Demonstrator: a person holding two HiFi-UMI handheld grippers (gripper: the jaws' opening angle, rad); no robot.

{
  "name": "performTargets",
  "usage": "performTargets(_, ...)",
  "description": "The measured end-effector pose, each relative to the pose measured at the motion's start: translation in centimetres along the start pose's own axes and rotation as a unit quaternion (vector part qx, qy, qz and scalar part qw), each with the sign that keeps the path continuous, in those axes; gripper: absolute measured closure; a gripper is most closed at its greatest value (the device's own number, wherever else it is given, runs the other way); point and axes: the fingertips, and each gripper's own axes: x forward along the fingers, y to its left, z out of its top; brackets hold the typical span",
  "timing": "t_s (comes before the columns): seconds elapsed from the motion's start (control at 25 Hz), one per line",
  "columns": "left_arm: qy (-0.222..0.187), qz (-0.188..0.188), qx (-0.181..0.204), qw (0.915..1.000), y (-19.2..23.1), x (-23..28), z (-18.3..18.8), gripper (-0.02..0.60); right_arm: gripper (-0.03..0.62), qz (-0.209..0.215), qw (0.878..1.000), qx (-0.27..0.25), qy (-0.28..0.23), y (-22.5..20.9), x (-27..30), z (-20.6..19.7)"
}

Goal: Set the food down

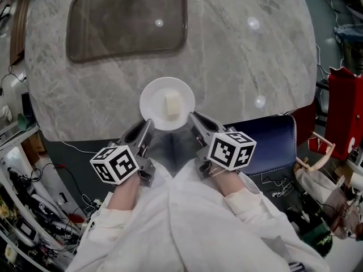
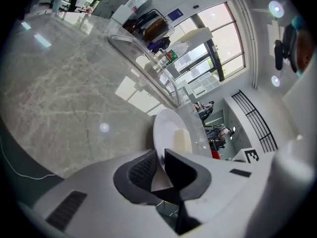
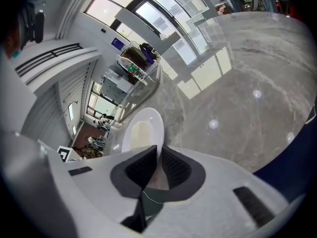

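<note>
Head view showed a white plate (image 1: 154,94) at the near edge of the grey marble bench (image 1: 244,55), with a pale food block (image 1: 173,105) lying on its middle. The left gripper (image 1: 146,123) met the plate's near-left rim and the right gripper (image 1: 194,118) its near-right rim. Whether the plate rested on the bench or hung just above it could not be told. A dark tray (image 1: 127,18) lay well apart at the far side.

Left gripper view had the plate (image 2: 166,125) running edge-on between the fingers (image 2: 142,171), which were clenched on its rim. The food block (image 2: 183,141) sat just past them.

Right gripper view showed the same from the other side: its fingers (image 3: 176,165) were clamped on the plate's rim (image 3: 153,118), with the food block (image 3: 140,132) just beyond them.
</note>
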Motion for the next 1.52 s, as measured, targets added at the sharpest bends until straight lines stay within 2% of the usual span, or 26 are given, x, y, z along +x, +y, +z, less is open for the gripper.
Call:
performTargets(0.32,-0.011,0.008,-0.009,0.9999,0.3,-0.5,0.0,0.525,0.566,-0.001,1.0,-0.021,0.014,0.3,0.2,-0.4)
performTargets(0.56,-0.043,0.002,0.008,0.9991,-2.3,-0.8,1.5,0.526,0.566,0.021,0.999,-0.04,-0.003,1.2,-1.3,1.9)
performTargets(0.92,-0.086,0.007,0.011,0.9963,-4.1,-2.4,3.6,0.528,0.566,0.054,0.996,-0.069,-0.015,3.4,-2.1,4.3)
performTargets(1.28,-0.076,-0.02,0.013,0.9968,-2.7,-2.6,7.3,0.528,0.568,0.047,0.995,-0.077,-0.048,6.4,-0.3,6.5)
performTargets(1.52,-0.067,-0.04,0.036,0.9963,-1.9,-2.4,12.3,0.528,0.568,0.033,0.995,-0.071,-0.069,8.7,2.2,9.3)
